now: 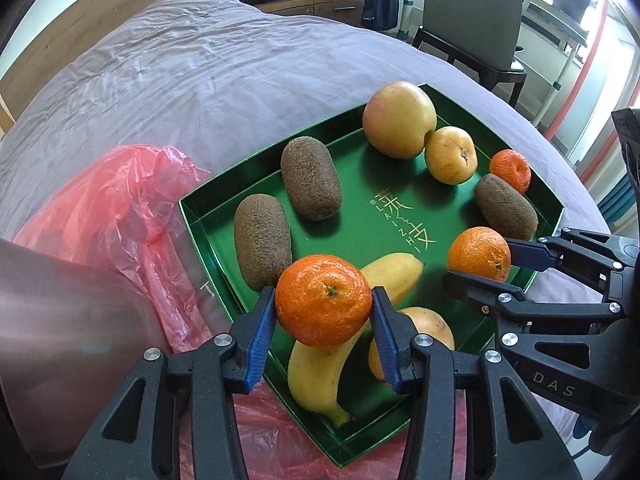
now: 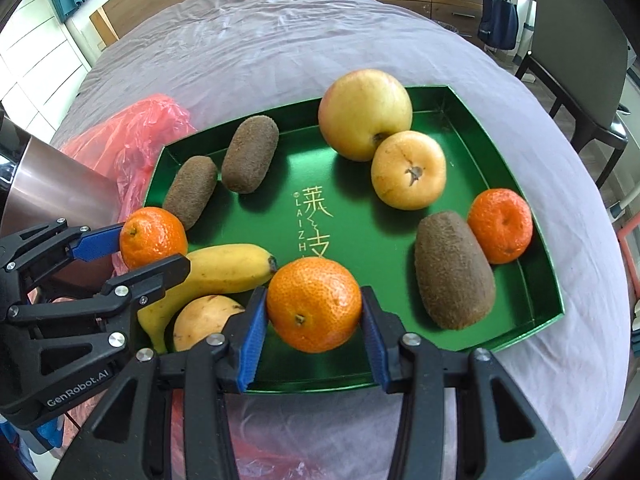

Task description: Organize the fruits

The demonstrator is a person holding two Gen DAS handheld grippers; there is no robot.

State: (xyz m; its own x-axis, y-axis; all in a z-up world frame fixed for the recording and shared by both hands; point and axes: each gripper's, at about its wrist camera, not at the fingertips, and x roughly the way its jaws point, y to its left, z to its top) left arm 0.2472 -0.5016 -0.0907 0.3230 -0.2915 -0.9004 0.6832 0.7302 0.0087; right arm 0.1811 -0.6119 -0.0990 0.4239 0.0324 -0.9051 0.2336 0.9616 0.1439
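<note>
A green tray (image 1: 360, 216) (image 2: 360, 232) lies on the bed and holds several fruits. My left gripper (image 1: 324, 308) (image 2: 154, 246) is shut on a tangerine (image 1: 323, 300) (image 2: 153, 237) above the tray's near left corner, over a banana (image 1: 320, 364) (image 2: 216, 276). My right gripper (image 2: 314, 308) (image 1: 478, 260) is shut on a second tangerine (image 2: 314, 304) (image 1: 479, 254) above the tray's near edge. In the tray lie two kiwis (image 2: 224, 172) side by side, an apple (image 2: 364, 114), a yellow pear (image 2: 408, 170), a third kiwi (image 2: 454, 270), a third tangerine (image 2: 500, 226) and another pear (image 2: 202, 320).
A red plastic bag (image 1: 120, 208) (image 2: 132, 136) lies left of the tray on the purple bedsheet (image 1: 200, 80). A metal cylinder (image 2: 52, 184) stands at the left. A grey chair (image 1: 472, 20) and desk stand beyond the bed.
</note>
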